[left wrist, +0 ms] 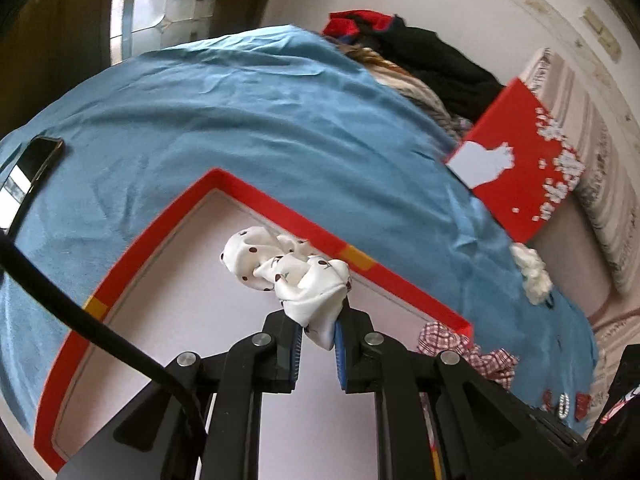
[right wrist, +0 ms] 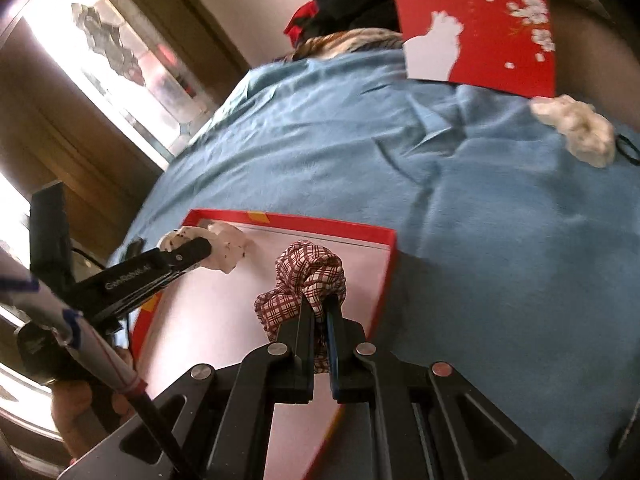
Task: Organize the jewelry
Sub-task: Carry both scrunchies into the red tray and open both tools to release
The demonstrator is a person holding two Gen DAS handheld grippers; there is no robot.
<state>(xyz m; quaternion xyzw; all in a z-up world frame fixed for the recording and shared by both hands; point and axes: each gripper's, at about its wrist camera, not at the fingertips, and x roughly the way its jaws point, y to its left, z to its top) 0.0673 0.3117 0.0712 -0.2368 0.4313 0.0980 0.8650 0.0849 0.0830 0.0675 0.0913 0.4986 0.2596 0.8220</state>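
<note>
Blue bedsheet (left wrist: 240,112); left gripper (left wrist: 318,336) fingers pinch white dotted scrunchie (left wrist: 288,270) | right gripper (right wrist: 320,320) pinches red-checked scrunchie (right wrist: 308,276) (crumpled)

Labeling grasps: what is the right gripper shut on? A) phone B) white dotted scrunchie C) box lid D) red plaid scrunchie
D: the right gripper pinches the red plaid scrunchie over the open box; the left gripper has the white dotted scrunchie.
</note>
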